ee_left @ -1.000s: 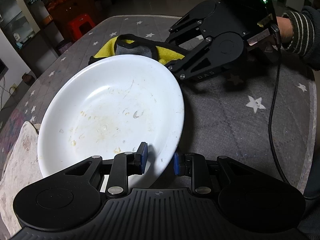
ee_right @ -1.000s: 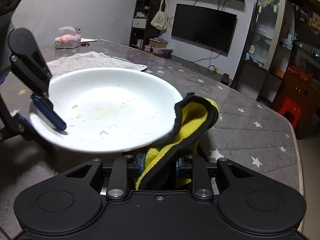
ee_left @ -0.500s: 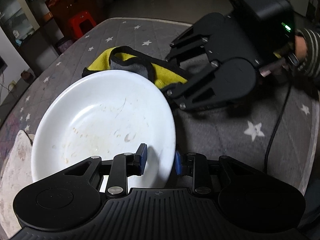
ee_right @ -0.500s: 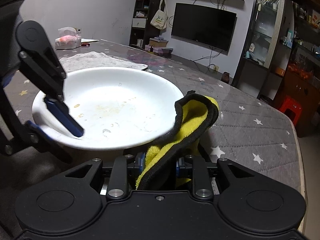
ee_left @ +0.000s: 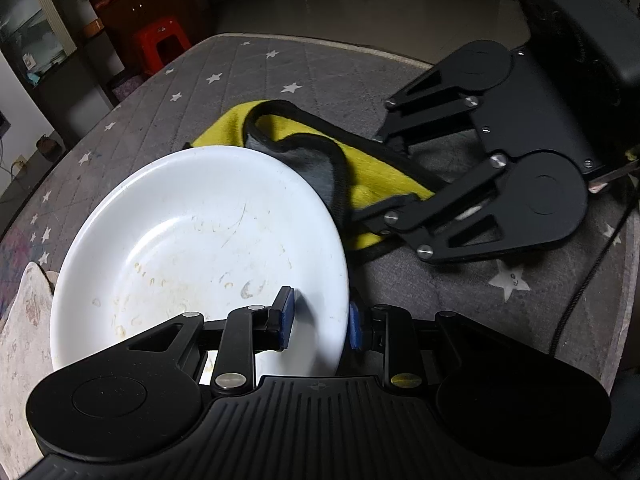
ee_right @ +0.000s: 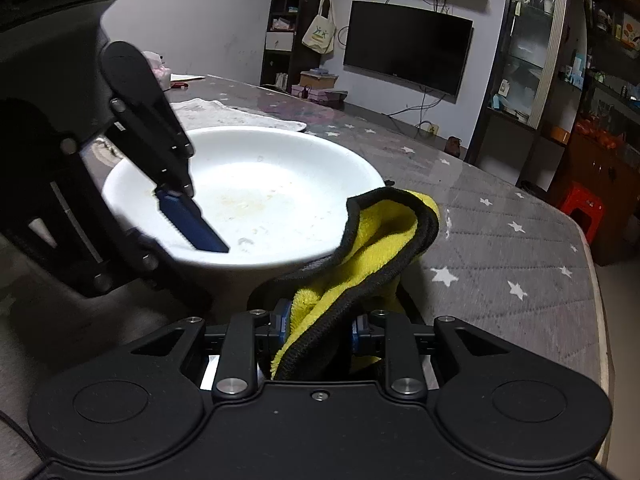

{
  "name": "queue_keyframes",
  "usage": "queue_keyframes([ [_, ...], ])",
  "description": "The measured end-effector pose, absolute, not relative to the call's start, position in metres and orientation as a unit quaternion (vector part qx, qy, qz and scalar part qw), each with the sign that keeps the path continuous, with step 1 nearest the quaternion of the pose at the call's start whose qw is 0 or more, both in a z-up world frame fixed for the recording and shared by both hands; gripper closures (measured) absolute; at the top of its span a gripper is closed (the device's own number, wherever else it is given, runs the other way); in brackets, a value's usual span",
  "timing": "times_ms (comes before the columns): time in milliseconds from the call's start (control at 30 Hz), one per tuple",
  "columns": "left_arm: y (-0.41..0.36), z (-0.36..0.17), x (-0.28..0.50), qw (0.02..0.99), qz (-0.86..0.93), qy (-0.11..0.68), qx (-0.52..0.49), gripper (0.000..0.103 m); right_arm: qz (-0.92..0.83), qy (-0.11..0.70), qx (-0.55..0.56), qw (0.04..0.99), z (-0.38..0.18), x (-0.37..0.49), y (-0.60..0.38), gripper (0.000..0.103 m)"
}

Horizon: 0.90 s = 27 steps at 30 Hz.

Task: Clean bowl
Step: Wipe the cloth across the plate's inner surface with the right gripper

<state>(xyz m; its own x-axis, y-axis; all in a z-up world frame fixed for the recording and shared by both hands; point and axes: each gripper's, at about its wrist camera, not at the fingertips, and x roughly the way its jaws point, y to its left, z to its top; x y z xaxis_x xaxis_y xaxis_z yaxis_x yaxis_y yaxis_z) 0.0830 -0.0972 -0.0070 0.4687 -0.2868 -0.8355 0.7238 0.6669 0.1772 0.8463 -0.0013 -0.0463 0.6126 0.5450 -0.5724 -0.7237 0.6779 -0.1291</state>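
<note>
Left wrist view: the left gripper [ee_left: 320,322] is clamping the near rim of the bowl [ee_left: 192,240], one blue pad [ee_left: 286,318] lying inside the bowl and the other outside under the rim. The bowl is white and shallow, and it is showing yellowish smears and crumbs across its bottom. It is sitting tilted over the grey star-patterned table [ee_left: 460,292], its far rim touching the cloth [ee_left: 372,176]. The cloth is yellow with a dark border, and it is lying just beyond the bowl and to its right. The right gripper [ee_left: 362,184] is reaching in from the right of the bowl, its fingers closed on that cloth. A pale mat [ee_left: 20,340] is lying to the left of the bowl. A red stool [ee_left: 160,44] is standing on the floor well beyond the bowl.

Right wrist view: the right gripper [ee_right: 320,328] is pinching the cloth [ee_right: 372,248] between its pads, and the cloth is standing up in a fold against the bowl's [ee_right: 280,184] near right rim. The left gripper [ee_right: 176,236] is gripping the bowl's left rim, one blue pad [ee_right: 192,222] lying inside the bowl. The pale mat [ee_right: 240,114] is lying behind the bowl on the table [ee_right: 500,240]. A television [ee_right: 408,46] is hanging on the wall far behind the bowl.
</note>
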Motion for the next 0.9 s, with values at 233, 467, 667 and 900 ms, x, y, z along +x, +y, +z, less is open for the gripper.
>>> queue_keyframes([
  [233, -0.097, -0.008, 0.085, 0.813, -0.314, 0.407, 0.273, 0.077, 0.356, 0.266, -0.182, 0.877, -0.038, 0.836, -0.004, 0.077],
  [467, -0.096, -0.01, 0.083, 0.81, -0.32, 0.405, 0.279, 0.078, 0.35, 0.277, -0.183, 0.876, -0.041, 0.838, -0.004, 0.078],
  [667, -0.095, -0.011, 0.08, 0.805, -0.327, 0.403, 0.286, 0.078, 0.363, 0.263, -0.185, 0.875, -0.042, 0.84, 0.005, 0.078],
  [900, -0.092, -0.011, 0.08, 0.807, -0.331, 0.404, 0.276, 0.078, 0.358, 0.254, -0.175, 0.881, -0.043, 0.854, 0.005, 0.078],
])
